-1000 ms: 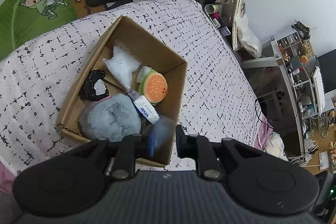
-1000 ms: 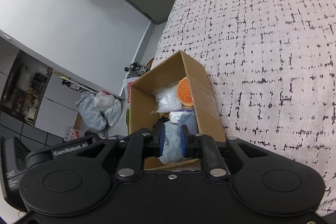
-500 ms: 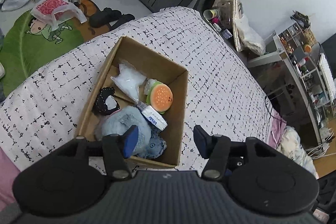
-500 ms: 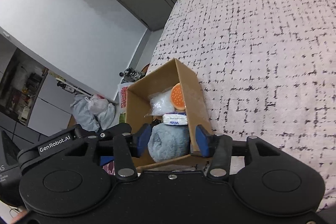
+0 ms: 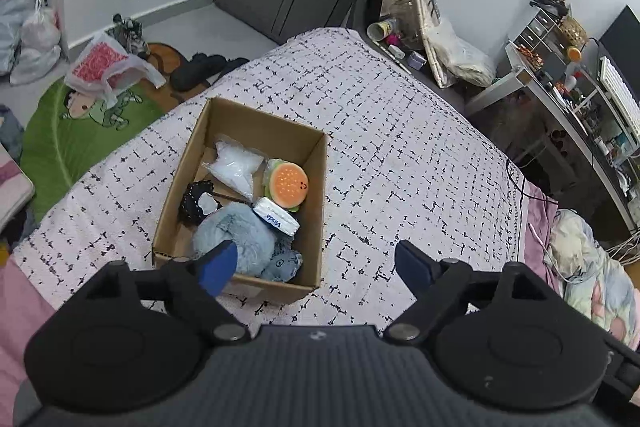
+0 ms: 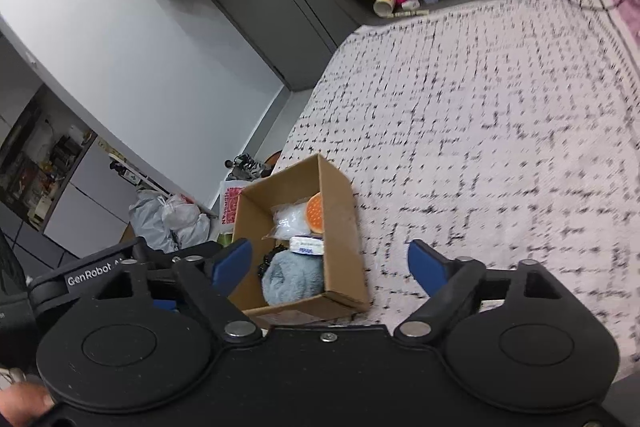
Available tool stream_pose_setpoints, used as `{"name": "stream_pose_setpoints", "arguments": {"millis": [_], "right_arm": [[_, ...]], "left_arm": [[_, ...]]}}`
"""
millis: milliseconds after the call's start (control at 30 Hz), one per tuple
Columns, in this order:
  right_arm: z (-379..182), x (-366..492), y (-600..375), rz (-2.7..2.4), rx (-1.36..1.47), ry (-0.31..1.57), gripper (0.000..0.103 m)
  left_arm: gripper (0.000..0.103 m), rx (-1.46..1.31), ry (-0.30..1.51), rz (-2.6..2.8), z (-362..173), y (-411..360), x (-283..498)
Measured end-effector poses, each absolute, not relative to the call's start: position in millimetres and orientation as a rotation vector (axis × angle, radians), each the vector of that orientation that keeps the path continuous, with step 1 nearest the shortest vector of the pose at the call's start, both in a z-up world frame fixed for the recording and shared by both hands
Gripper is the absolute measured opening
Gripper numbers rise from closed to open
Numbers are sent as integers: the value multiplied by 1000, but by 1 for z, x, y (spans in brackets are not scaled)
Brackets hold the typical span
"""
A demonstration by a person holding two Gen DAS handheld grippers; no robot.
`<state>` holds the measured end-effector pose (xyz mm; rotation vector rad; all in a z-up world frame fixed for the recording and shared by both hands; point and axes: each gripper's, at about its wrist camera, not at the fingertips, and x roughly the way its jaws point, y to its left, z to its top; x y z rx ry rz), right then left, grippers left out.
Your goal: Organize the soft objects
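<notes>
A cardboard box (image 5: pixel 316 183) sits on the bed. In it lie a grey-blue plush (image 5: pixel 240 231), an orange burger toy (image 5: pixel 288 183), a white tissue pack (image 5: pixel 276 219), a clear white bag (image 5: pixel 236 167) and a black lacy item (image 5: pixel 196 203). My left gripper (image 5: pixel 316 263) is open and empty, above the box's near edge. My right gripper (image 6: pixel 330 261) is open and empty, above the box (image 6: pixel 340 227), where the plush (image 6: pixel 294 279) and burger toy (image 6: pixel 314 213) show.
The bed's speckled white cover (image 5: pixel 400 155) spreads to the right of the box. A green rug (image 5: pixel 68 131) and a plastic bag (image 5: pixel 104 67) lie on the floor to the left. A cluttered desk (image 5: pixel 568 87) stands at the right.
Both grippers were shut on the grey-blue plush over the box. They opened, left the plush in the box, and pulled back and up away from it.
</notes>
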<state>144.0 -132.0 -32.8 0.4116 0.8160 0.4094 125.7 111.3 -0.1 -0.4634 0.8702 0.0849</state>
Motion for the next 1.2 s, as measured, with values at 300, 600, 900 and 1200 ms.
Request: {"name": "stream_pose_setpoints", "arguments": {"millis": [300, 600, 900, 1200], "right_arm": [[-17, 122, -173, 421, 384, 766, 99], [-12, 96, -202, 429, 321, 736, 103], [-4, 73, -228, 439, 293, 702, 103], [6, 57, -252, 418, 258, 672, 103]], "left_arm": [[90, -384, 847, 107, 16, 79, 100], [94, -313, 805, 139, 29, 55, 72], [101, -232, 777, 147, 42, 28, 49], [102, -173, 736, 129, 55, 4, 30]]}}
